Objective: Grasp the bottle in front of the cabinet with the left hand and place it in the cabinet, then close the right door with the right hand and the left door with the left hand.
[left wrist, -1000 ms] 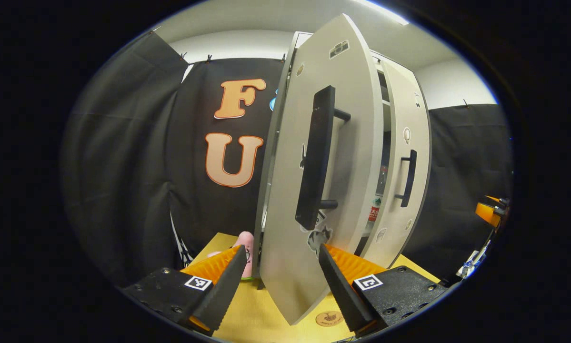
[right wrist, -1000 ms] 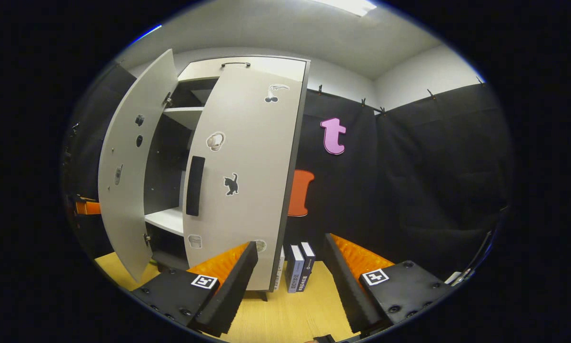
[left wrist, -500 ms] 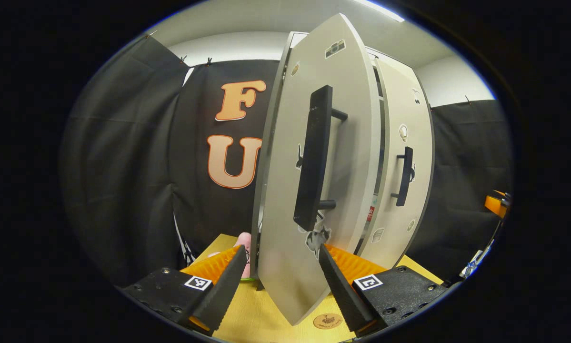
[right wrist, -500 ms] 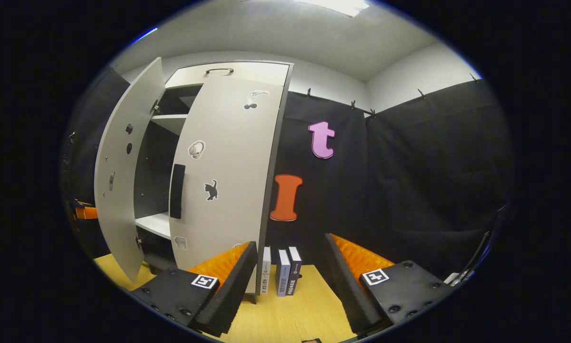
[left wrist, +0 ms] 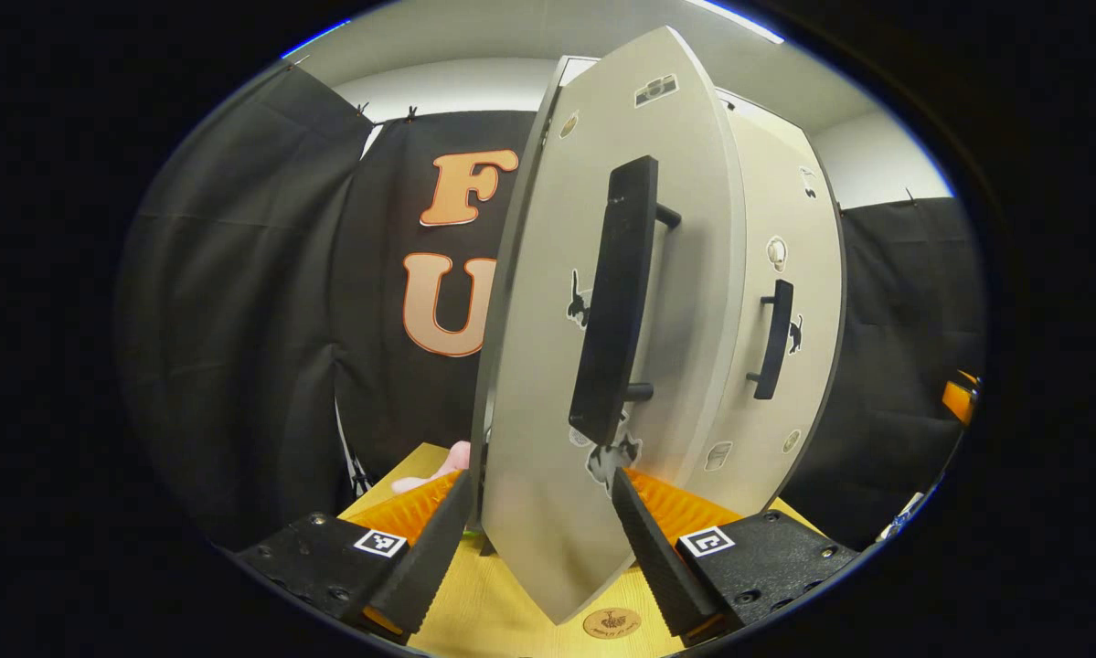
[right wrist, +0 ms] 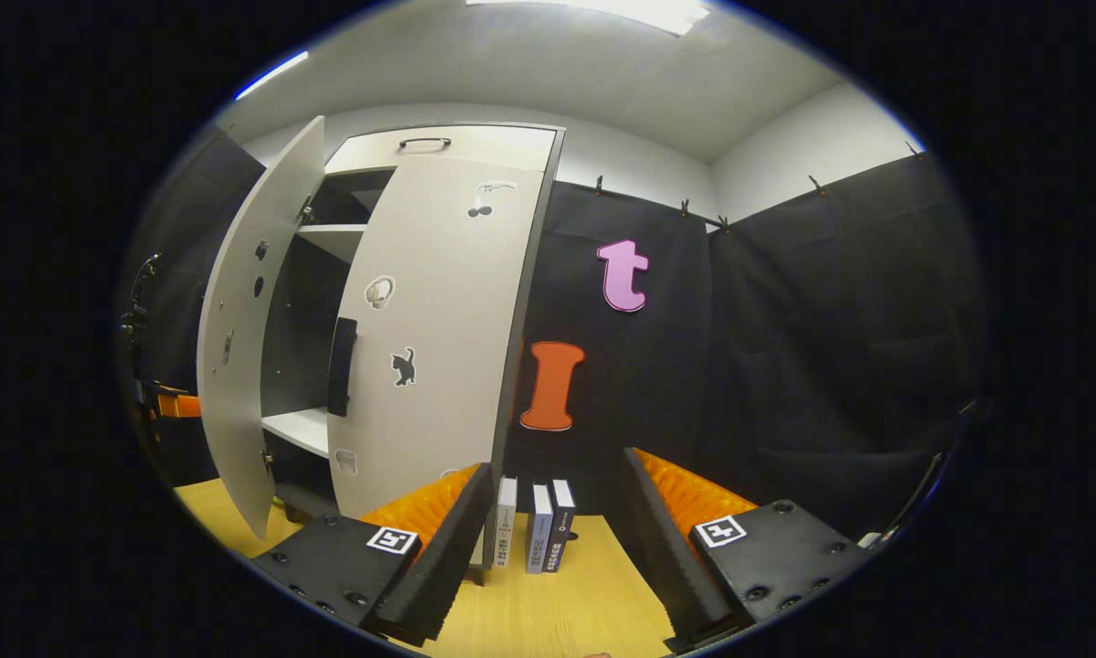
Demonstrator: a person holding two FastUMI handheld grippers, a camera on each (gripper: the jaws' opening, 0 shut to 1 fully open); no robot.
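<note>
**Left door part open, right door shut**

At your left tongs (left wrist: 540, 539), spread wide and gripping nothing, the left door (left wrist: 557, 366) stands ajar between the fingers. Further right, the right door (right wrist: 438, 338) sits closed; your right tongs (right wrist: 557, 539) gape empty near books (right wrist: 534, 535) on the table (right wrist: 566, 612). I cannot see the bottle.

One cabinet (right wrist: 438, 146), two doors, three books (right wrist: 534, 525), one coaster (left wrist: 611, 623).

Low in the right gripper view, three slim books (right wrist: 534, 527) stand upright side by side on the yellow wooden tabletop (right wrist: 584, 612). At the bottom of the left gripper view lies a small round wooden coaster (left wrist: 611, 623), and a pink soft toy (left wrist: 438, 468) peeks out at lower centre-left.
</note>
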